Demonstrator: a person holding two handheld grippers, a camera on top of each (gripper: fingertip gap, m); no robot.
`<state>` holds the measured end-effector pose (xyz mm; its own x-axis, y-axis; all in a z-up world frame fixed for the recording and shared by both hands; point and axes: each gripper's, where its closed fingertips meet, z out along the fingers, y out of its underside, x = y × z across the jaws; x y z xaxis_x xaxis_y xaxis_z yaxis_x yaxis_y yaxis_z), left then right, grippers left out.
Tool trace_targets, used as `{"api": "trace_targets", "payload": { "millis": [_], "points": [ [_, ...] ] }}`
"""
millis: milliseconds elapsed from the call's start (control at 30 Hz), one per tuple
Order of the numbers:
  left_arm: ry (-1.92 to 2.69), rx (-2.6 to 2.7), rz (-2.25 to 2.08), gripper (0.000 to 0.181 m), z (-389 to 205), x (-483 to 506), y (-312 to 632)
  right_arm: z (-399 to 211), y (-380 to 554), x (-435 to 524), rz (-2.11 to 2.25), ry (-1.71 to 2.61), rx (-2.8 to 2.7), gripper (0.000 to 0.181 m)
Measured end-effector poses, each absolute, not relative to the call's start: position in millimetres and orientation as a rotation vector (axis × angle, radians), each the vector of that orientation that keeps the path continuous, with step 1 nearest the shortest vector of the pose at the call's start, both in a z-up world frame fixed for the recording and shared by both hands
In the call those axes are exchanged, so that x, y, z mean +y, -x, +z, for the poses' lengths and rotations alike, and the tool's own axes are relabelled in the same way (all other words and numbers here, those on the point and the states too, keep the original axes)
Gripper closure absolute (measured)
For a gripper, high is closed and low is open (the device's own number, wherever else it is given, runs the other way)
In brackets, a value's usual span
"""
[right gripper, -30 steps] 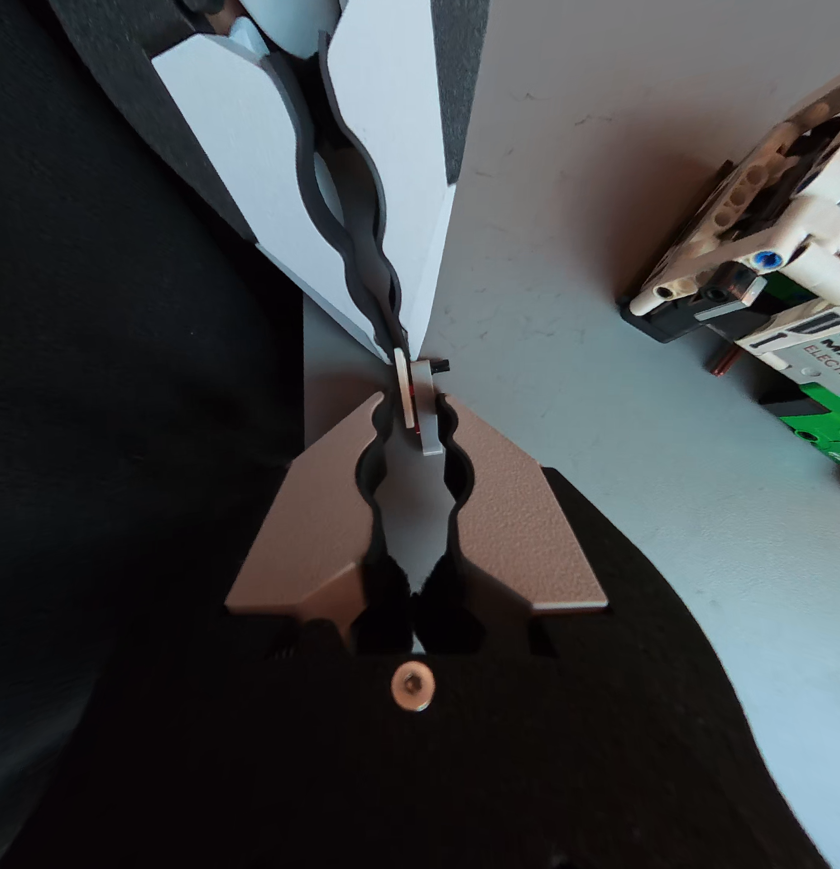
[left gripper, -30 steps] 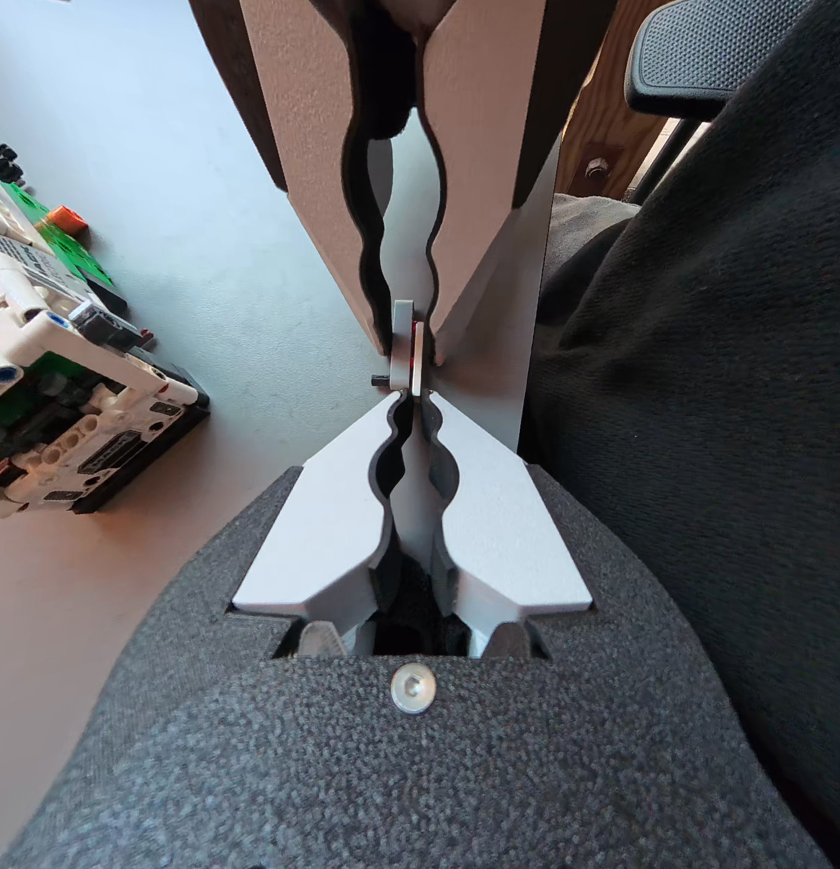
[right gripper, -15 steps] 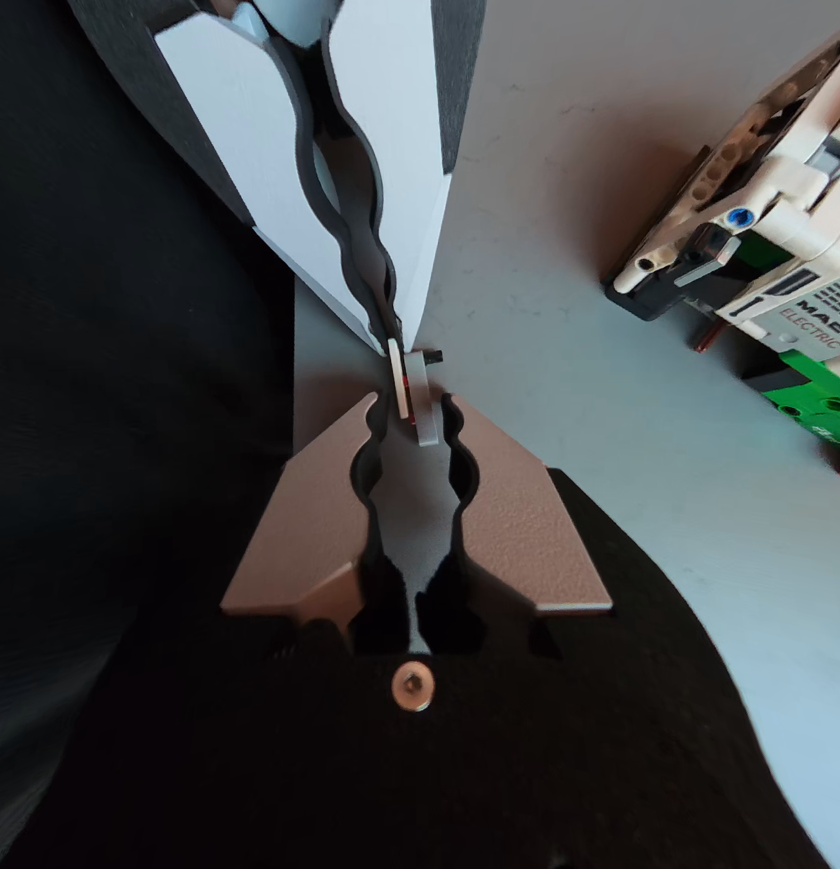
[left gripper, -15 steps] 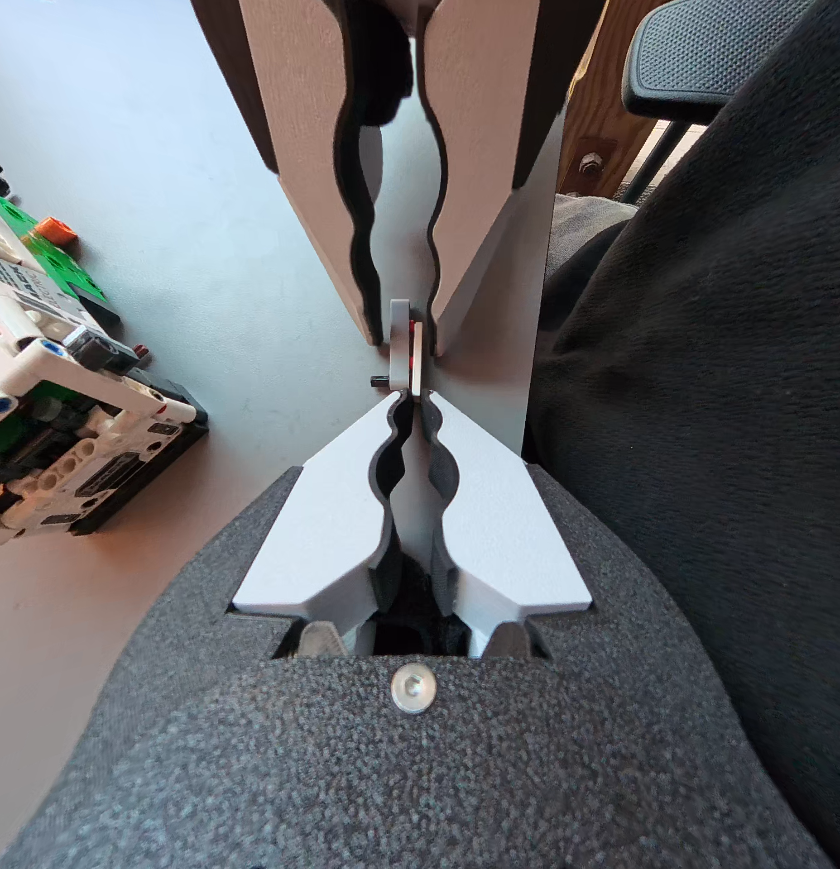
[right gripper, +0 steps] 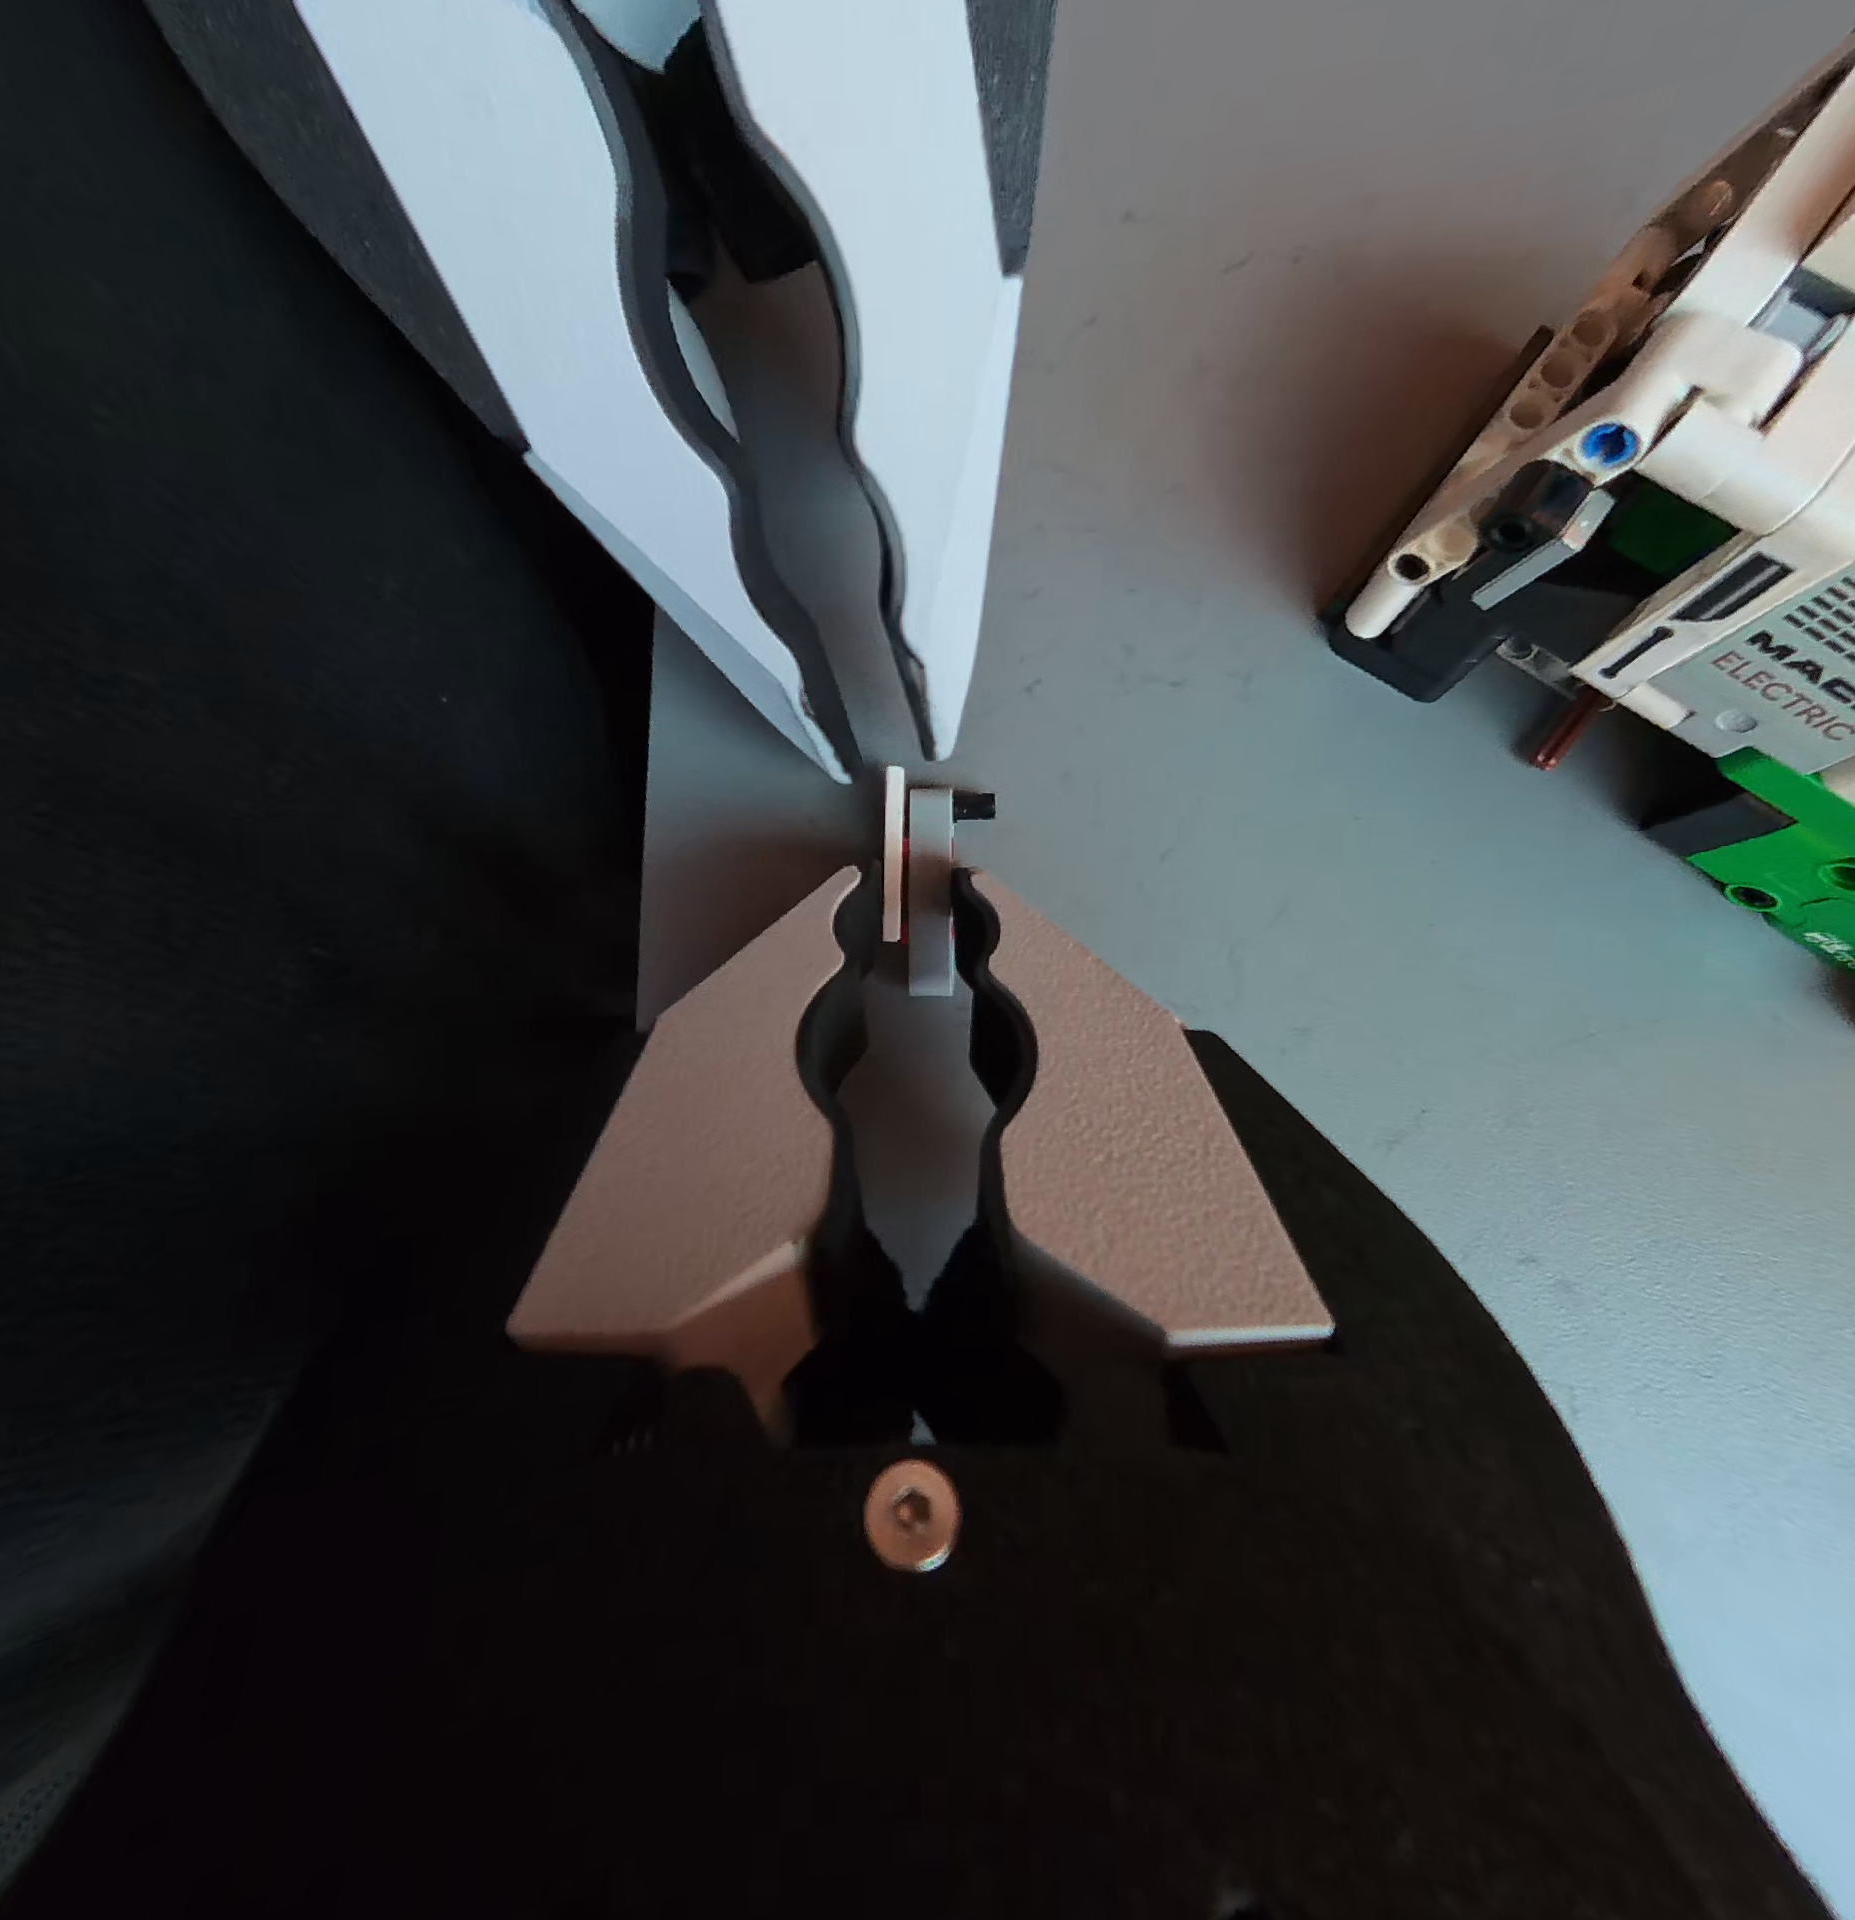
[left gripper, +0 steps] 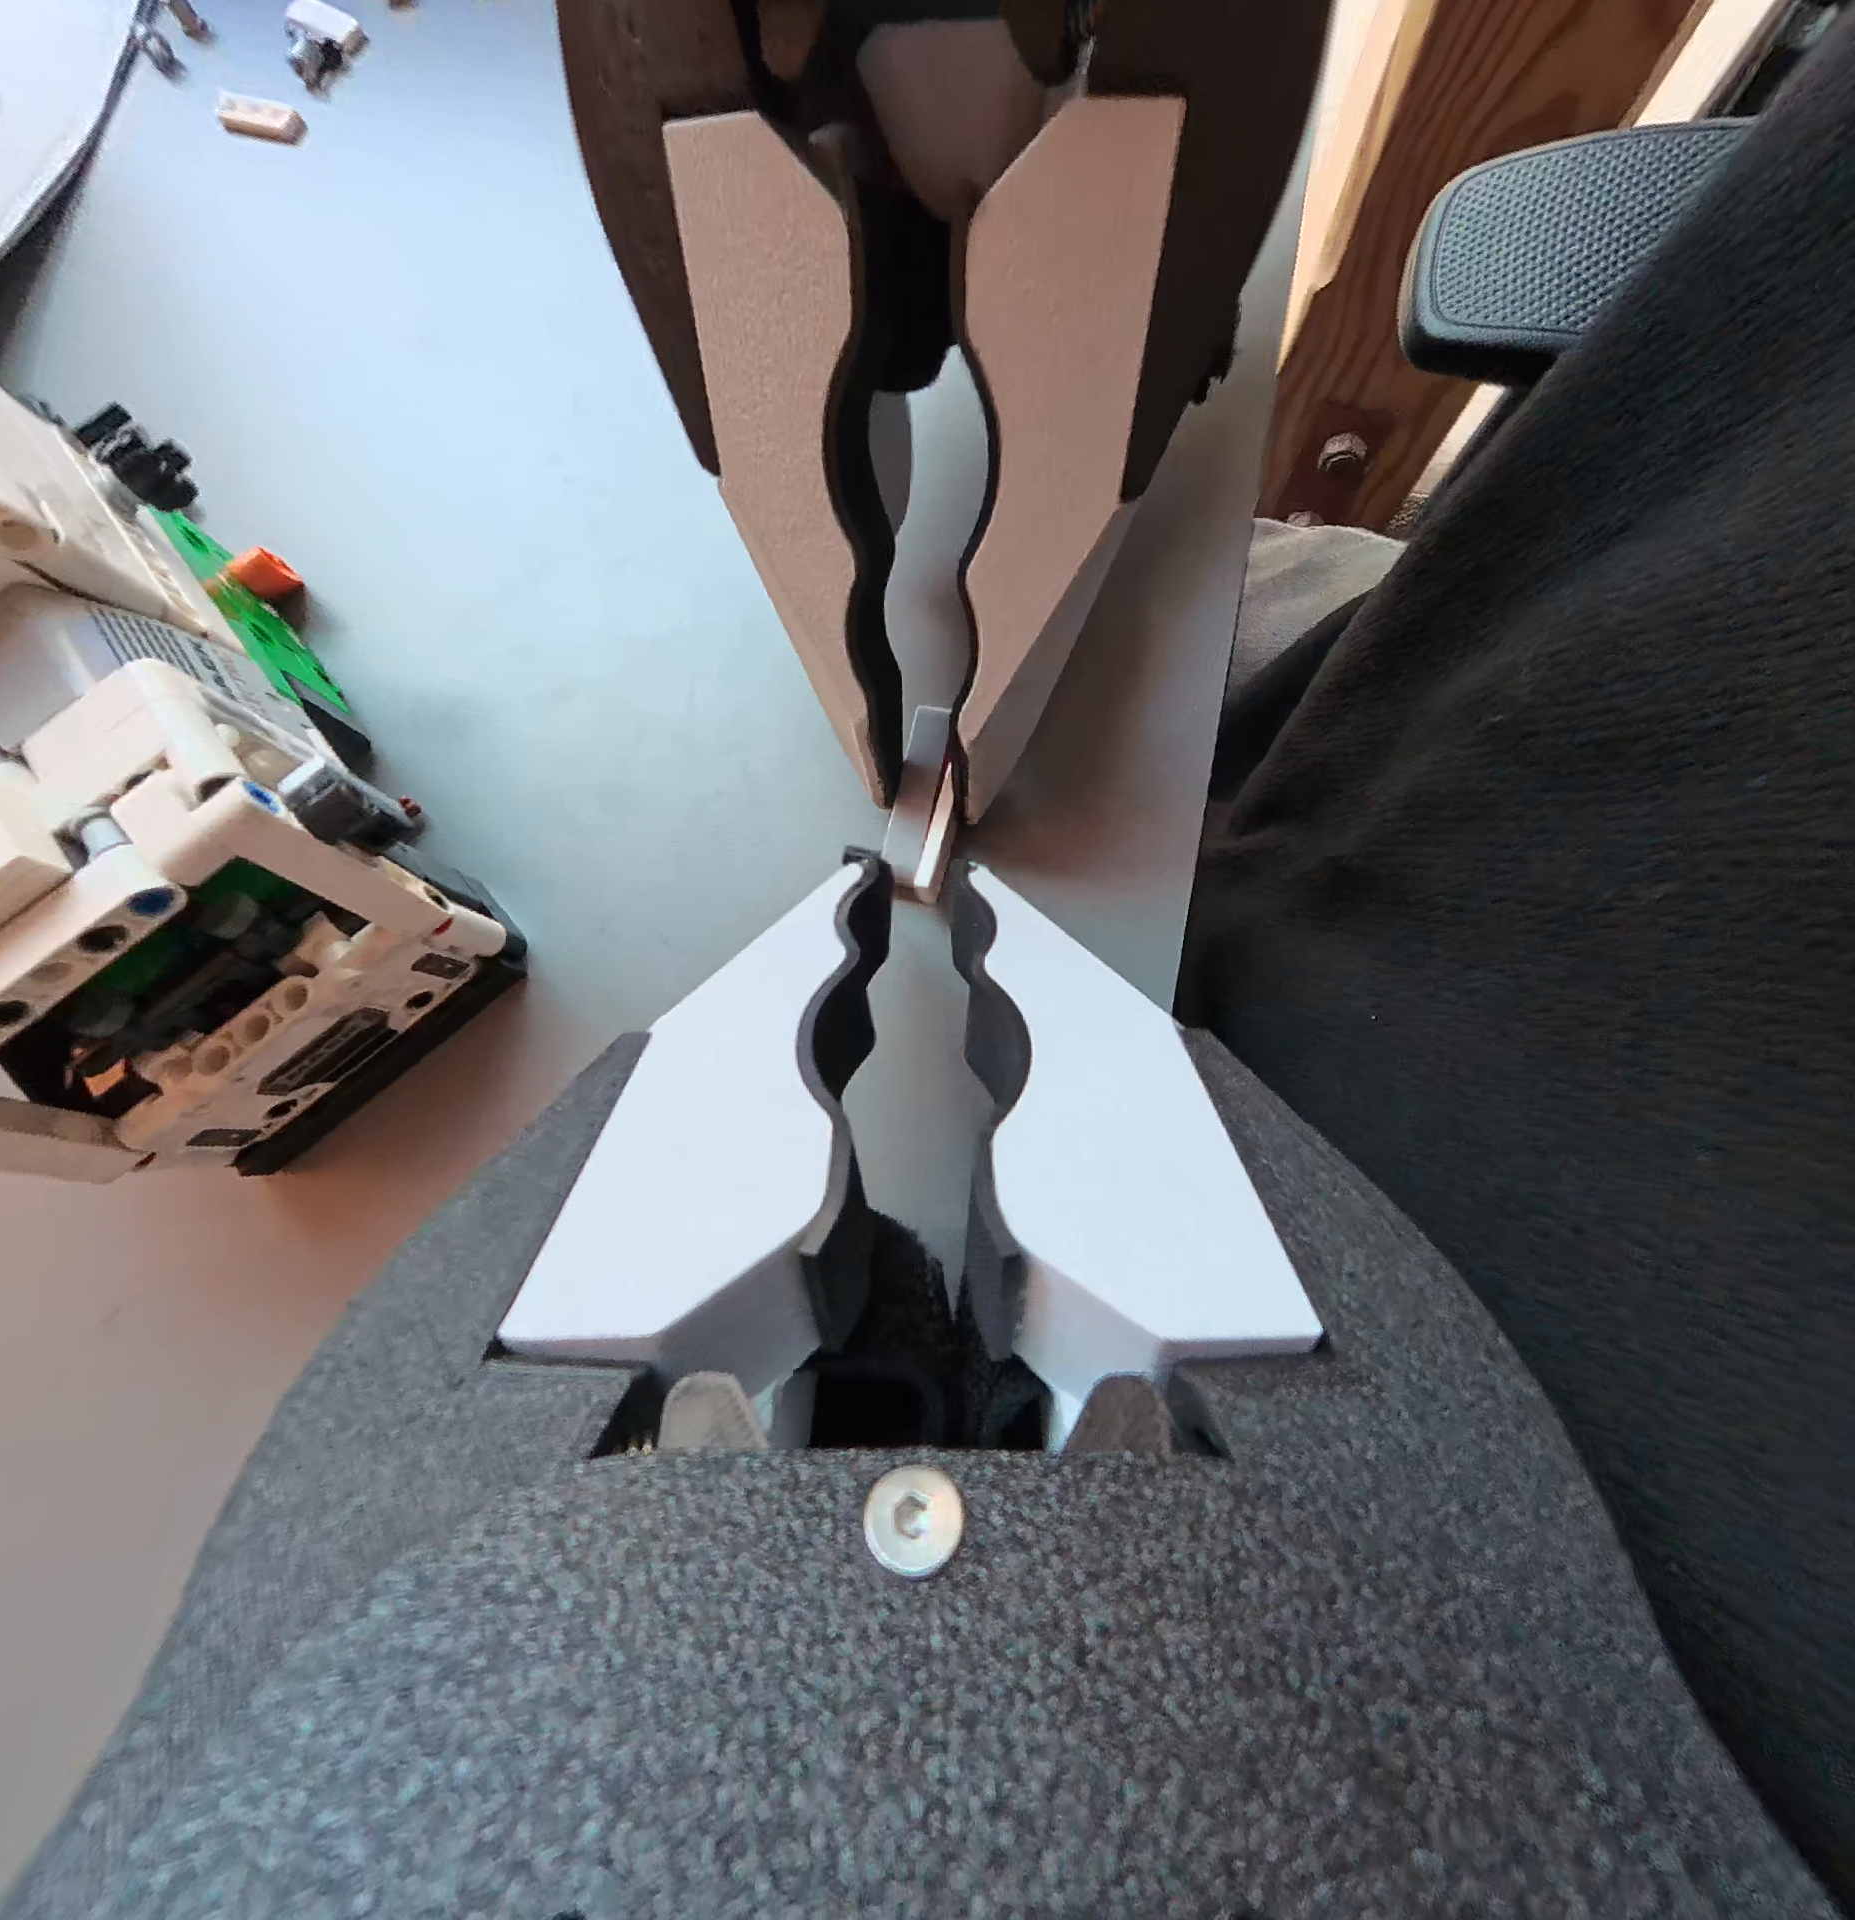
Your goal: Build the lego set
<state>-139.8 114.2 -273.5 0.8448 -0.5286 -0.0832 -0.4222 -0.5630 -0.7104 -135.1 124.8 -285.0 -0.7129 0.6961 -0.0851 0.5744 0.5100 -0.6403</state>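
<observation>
Grey flat lego piece (right gripper: 929,894) sits clamped in the right gripper (right gripper: 907,883); left gripper (left gripper: 907,883), at twelve o'clock, stands parted around its tip.

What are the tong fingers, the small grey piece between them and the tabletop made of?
White wavy-edged fingers of the left tongs: likely matte hard plastic, faintly grainy, with dark, possibly rubbery inner lining. Small flat grey piece, held by the right tongs: smooth moulded plastic, crisp edges, like the white and green lego truck model. Pale grey tabletop: smooth matte surface, perhaps laminate; faint scuffs.
</observation>
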Motion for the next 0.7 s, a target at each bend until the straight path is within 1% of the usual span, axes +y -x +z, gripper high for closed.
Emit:
{"api": "trace_targets", "payload": {
  "millis": [100, 233, 500, 600, 700],
  "points": [
    [2.209, 0.714, -0.173, 0.176, -269, 116, 134, -285, 135, 125, 0.979, 1.089, -2.573, 0.169],
    [2.236, 0.762, -0.136, 0.181, -279, 116, 134, -285, 135, 125, 0.978, 1.082, -2.574, 0.169],
    [2.232, 0.757, -0.144, 0.181, -279, 119, 130, -285, 135, 125, 0.976, 1.081, -2.571, 0.169],
    [2.225, 0.727, -0.114, 0.178, -276, 122, 136, -285, 135, 125, 0.978, 1.082, -2.568, 0.169],
    [2.224, 0.702, -0.126, 0.169, -274, 123, 140, -285, 135, 125, 0.983, 1.081, -2.568, 0.169]
  ]
}}
